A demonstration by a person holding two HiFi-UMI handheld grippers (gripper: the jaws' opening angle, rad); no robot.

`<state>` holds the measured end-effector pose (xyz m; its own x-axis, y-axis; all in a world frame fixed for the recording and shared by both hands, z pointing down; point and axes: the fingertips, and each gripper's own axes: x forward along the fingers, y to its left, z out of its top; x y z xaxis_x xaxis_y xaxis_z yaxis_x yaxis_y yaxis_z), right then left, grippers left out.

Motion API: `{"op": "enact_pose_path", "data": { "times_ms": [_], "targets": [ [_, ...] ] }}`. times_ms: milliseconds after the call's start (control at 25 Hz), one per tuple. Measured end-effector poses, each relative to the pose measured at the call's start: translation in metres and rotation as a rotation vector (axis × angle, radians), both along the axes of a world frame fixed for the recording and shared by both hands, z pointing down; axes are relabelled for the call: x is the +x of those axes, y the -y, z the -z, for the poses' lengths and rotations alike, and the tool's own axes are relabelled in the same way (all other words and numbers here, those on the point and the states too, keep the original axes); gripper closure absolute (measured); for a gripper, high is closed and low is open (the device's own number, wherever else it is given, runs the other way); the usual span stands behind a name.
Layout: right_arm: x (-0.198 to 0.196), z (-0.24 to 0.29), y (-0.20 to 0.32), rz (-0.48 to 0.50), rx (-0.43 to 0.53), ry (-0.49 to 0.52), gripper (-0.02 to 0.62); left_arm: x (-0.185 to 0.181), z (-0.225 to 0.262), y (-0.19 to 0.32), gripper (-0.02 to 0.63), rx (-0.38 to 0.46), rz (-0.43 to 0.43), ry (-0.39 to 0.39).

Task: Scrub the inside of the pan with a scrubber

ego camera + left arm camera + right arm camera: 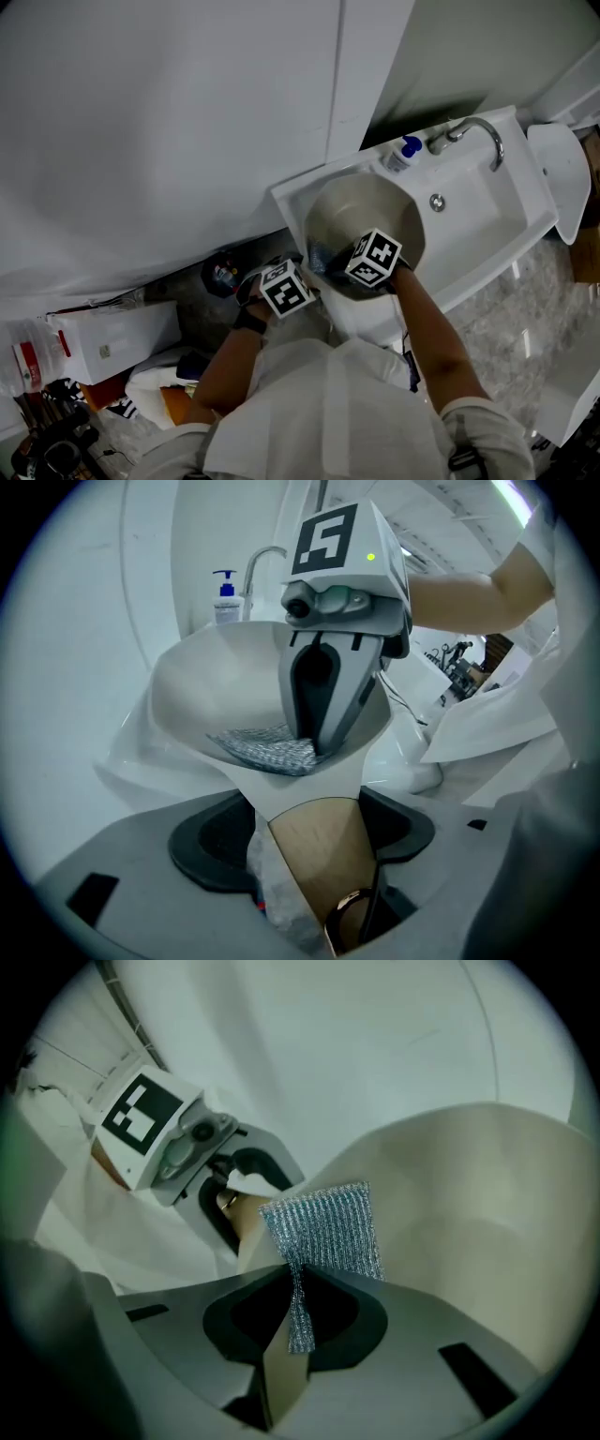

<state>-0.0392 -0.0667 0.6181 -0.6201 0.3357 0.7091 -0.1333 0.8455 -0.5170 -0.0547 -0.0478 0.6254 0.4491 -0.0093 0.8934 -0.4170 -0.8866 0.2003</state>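
Note:
A steel pan [366,217] leans in the white sink [487,202], its tan handle [323,855] pointing toward me. The handle lies between the pads of my left gripper [309,822], which is shut on it. My right gripper [298,1283] reaches into the pan and is shut on a silver mesh scrubber [328,1227], pinching one end. The rest of the scrubber [267,747] fans out flat against the pan's inner wall [216,686]. In the left gripper view the right gripper [314,742] points down onto the scrubber.
A faucet [478,131] and a blue-capped soap bottle [403,153] stand at the sink's back rim. A white wall rises behind. On the floor at the left lie a white box [112,342] and dark clutter [220,275].

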Motion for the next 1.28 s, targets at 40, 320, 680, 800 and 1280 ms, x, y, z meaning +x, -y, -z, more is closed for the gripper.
{"op": "enact_pose_path", "data": {
  "times_ms": [40,320,680,800,1280],
  "targets": [
    [0.006,-0.001,-0.006,0.032,-0.019,-0.025,0.552,0.000,0.000,0.000,0.256,0.000,0.000,-0.001],
    [-0.014,-0.004,0.022,-0.087,0.097,0.016,0.555,0.000,0.000,0.001,0.256,0.003,-0.016,0.017],
    [-0.027,-0.005,0.123,-0.519,0.268,0.029,0.555,0.000,0.001,0.000,0.256,0.004,-0.022,0.029],
    [-0.013,-0.004,0.153,-0.670,0.319,0.023,0.555,0.000,0.000,0.000,0.256,0.004,-0.013,0.025],
    [0.125,-0.003,0.209,-1.243,0.391,-0.143,0.561,0.000,0.001,-0.001,0.270,-0.010,0.002,0.019]
  ]
}}
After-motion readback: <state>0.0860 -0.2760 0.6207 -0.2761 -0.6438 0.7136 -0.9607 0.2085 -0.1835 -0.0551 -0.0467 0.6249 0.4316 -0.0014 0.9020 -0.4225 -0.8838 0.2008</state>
